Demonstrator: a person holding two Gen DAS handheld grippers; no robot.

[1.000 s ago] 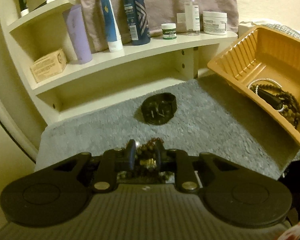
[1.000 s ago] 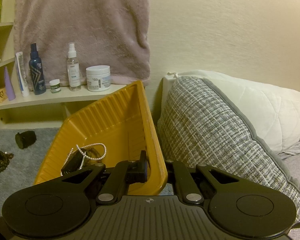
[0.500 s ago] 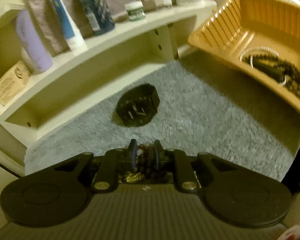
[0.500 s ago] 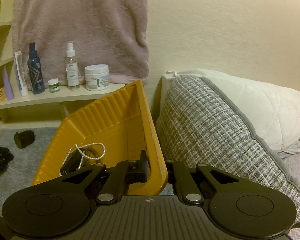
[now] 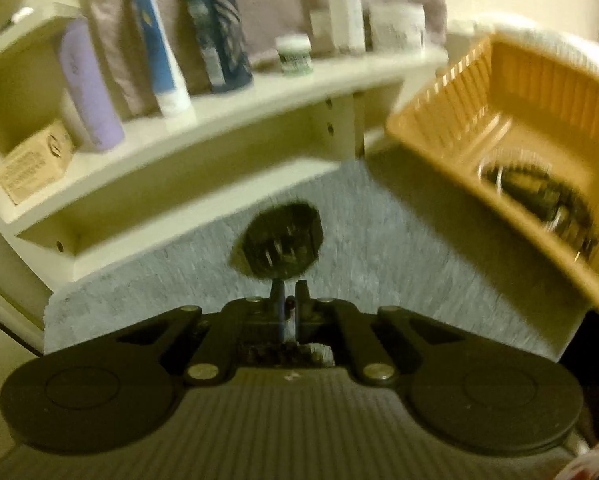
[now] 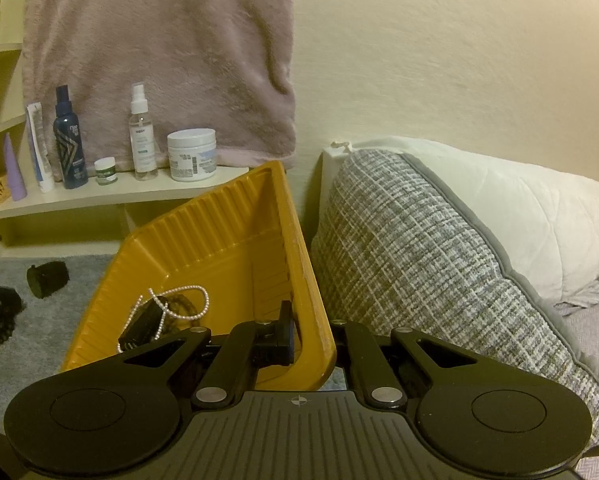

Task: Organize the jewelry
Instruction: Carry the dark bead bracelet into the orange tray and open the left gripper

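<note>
Grey pile mat (image 5: 419, 280) below a toiletries shelf (image 5: 259, 100): left gripper (image 5: 289, 292), jaws just closing to almost together, appears to pinch a thin strand of the dark bead bracelet (image 5: 283, 354), w/ most of its beads bunched low behind the fingers. Right gripper (image 6: 311, 336) is clamped on the near wall of the tilted yellow tray (image 6: 219, 248), one finger inside, one outside. A pearl strand (image 6: 187, 292) and darker pieces lie in the tray's low corner; a black watch (image 5: 283, 240) sits on the mat just ahead of the left fingers, apart from them. Beads look light, limp and round, prob. apt to slide or swing, so a hold across the cord between beads seems safest. Watch looks stiffer; best taken across the band. Left view is motion-blurred: exact contact on the strand can't be confirmed, and tray contents there are a smear. Tray's near end is cut off by the right gripper's body
</note>
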